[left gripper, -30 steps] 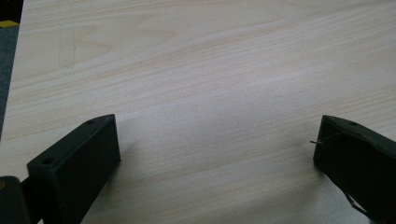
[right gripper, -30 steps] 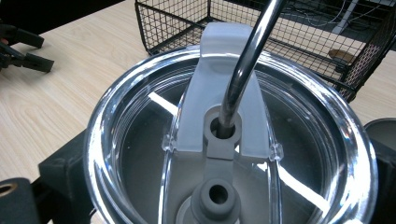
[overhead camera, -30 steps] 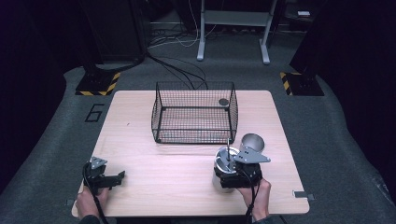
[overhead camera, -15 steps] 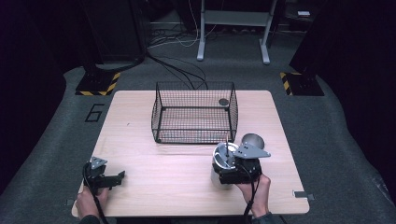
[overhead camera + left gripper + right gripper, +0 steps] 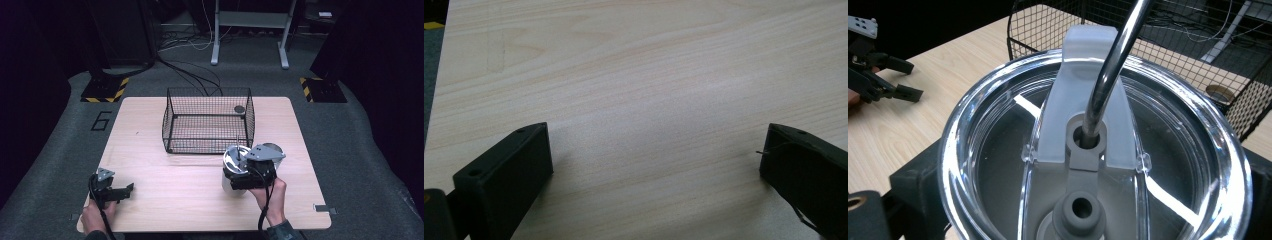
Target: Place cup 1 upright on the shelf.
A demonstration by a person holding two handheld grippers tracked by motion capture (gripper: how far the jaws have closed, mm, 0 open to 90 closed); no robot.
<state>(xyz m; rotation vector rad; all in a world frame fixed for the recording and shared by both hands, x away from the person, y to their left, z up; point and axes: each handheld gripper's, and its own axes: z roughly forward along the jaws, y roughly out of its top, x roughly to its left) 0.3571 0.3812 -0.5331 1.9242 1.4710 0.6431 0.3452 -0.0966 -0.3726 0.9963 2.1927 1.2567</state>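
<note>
One tumbler [image 5: 234, 167] edged left, right gripper [image 5: 240, 176] clamping it.

Worktop [image 5: 150, 150]: wire basket [image 5: 208, 120] is set at the middle rear, a small round disc [image 5: 239, 109] placed in its rear right corner. Lidded tumbler [image 5: 234, 167] is stood just before the basket's front right corner, within the right claw [image 5: 245, 172]. Left claw [image 5: 112, 190] is placed at the near left corner, well apart.
</note>
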